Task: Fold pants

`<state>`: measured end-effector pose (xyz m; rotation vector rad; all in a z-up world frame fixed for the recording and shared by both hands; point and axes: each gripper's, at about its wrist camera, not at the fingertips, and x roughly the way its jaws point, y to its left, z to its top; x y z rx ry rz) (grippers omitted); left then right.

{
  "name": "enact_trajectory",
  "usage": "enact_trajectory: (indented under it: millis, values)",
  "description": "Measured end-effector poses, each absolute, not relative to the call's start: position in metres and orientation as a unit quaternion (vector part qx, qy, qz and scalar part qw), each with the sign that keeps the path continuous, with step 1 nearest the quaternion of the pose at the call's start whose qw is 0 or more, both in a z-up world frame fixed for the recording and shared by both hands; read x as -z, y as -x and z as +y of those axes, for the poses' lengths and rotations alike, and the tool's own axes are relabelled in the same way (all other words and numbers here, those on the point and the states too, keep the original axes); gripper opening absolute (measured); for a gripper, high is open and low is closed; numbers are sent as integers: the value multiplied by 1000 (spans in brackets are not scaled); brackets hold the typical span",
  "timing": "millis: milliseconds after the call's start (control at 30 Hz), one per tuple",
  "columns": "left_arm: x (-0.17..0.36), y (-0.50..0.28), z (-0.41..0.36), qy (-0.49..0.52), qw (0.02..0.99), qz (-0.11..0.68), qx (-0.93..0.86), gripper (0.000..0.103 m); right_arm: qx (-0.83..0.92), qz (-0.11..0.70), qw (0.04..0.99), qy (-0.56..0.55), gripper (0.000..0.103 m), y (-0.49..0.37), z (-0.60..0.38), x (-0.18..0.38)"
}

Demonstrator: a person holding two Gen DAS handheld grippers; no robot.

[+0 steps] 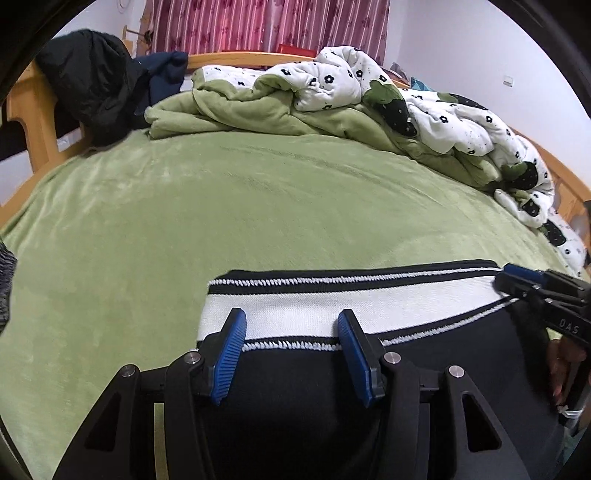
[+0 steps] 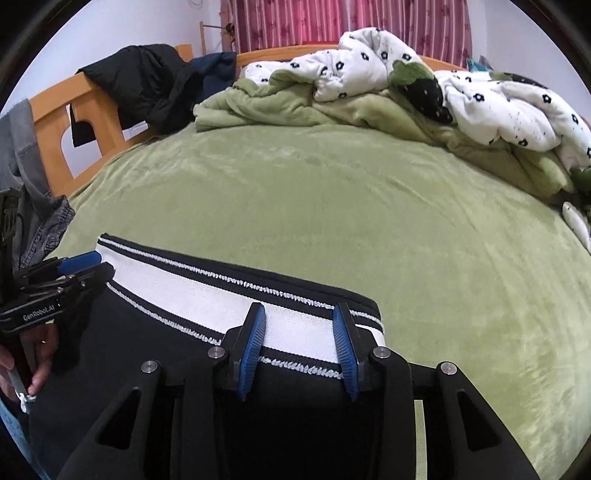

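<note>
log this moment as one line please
task: fold pants | left gripper: open over waistband | right gripper: open over waistband | pants: on bed

Pants (image 1: pixel 332 310) on bed (image 1: pixel 258 206) near edge; quilt (image 1: pixel 369 96) piled behind, jacket (image 1: pixel 92 85) behind-left.

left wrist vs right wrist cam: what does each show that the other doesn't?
Left wrist only: the right gripper entering from the right at the waistband's far end, and a wall switch.

Right wrist only: the left gripper at the opposite waistband end, grey jeans on the bed's left edge, and the person's hand.

Both: black pants with the white waistband, green bedsheet, flowered quilt, black jacket, pink curtain.
</note>
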<state>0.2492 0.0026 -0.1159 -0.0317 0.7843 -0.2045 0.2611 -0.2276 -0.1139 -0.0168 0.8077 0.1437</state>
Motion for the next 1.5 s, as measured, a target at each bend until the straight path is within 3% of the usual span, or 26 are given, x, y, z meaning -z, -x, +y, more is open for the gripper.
enact_trajectory:
  millis: [533,667,1067,1500]
  values:
    - [121,-254,2,13,916,386,106,53,-78,407,910,-27,41,-272,-236,129]
    - [118,-246,8,36,902,404,146,59,-75,403,912,-22,42,-269,-234,128]
    - [119,-135,-7,-37,887,432,159,61,-102,390,915,27,51,-169,-236,120]
    - [123,-22,27,-55,882,447,138,62,-79,409,908,-33,53,-70,-251,124]
